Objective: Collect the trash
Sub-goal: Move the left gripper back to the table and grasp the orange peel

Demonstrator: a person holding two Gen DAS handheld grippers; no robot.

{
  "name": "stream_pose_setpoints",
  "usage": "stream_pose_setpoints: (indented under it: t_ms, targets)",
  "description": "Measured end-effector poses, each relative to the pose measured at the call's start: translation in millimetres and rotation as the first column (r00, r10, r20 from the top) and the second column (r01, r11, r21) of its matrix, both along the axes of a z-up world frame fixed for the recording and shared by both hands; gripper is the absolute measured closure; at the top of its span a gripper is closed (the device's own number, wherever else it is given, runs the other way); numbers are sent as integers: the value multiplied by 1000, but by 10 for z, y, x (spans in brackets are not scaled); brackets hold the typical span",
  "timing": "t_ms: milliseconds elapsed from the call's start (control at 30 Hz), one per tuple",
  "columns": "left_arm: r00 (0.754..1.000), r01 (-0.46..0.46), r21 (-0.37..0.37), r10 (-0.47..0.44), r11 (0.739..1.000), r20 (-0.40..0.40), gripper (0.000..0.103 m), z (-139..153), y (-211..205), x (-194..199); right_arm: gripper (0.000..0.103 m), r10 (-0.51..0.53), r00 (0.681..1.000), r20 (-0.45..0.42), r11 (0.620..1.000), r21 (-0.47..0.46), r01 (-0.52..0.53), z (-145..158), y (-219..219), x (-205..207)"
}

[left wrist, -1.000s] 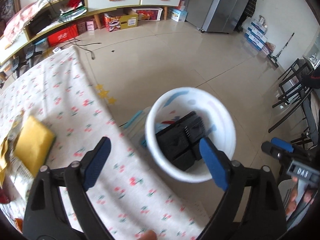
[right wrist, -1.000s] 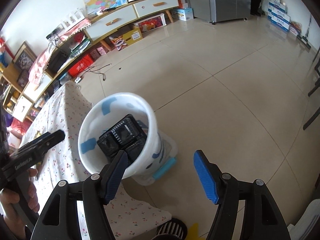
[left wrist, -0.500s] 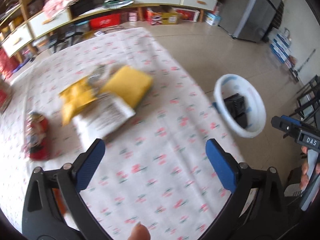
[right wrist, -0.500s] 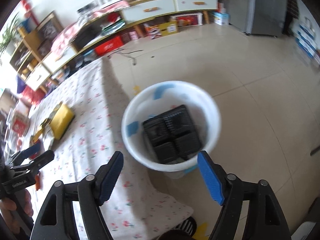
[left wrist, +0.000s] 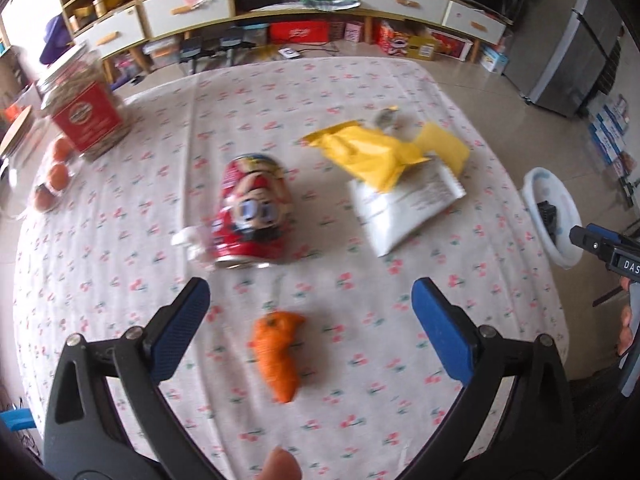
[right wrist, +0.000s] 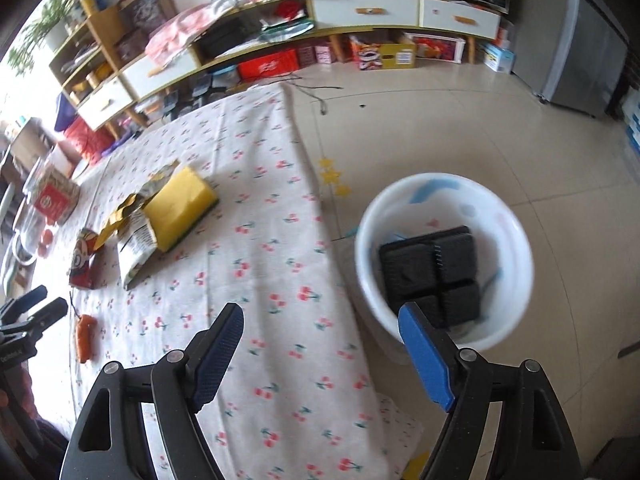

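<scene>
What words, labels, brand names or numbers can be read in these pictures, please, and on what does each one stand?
"DAS": white letters on the right gripper; the rest is cut off by the frame edge.
Red label on the jar: too blurred to read.
Print on the red can: blurred, unreadable.
Print on the white packet: blurred, unreadable.
Lettering on the left gripper: too small to read.

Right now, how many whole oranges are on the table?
3, clustered at the table's far left edge: one beside the red-labelled jar, one below it, one lowest. Others may be hidden.
</scene>
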State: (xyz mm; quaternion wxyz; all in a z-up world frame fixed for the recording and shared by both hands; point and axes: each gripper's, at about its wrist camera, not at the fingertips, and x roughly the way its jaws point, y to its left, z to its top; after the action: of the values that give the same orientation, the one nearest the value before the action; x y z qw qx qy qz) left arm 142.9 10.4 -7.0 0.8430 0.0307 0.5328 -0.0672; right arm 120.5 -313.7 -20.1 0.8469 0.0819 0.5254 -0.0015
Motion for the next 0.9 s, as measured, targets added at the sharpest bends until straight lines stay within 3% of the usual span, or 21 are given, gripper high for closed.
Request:
stream_pose_setpoints:
  t_ms: [300, 500, 767, 900]
  targets:
    - [995, -84, -33, 82, 996, -61, 2, -193, 526, -82, 22, 92, 995, -25, 995, -39, -93, -68, 540, 217]
    - [985, -104, -147, 82, 984, -152, 3, -390, 598, -140, 22, 158, 987, -38, 986, -45, -159, -109, 880, 320]
    - [980, -86, -227, 41, 970, -196, 30, -500, 561, -197, 22, 233, 970, -66, 968, -79, -238, -190, 1237, 386]
    - [979, -40, -226, -8, 973, -206, 41, -547, 449, -206, 22, 245, 967, -73, 964, -84, -251, -220, 1310, 422]
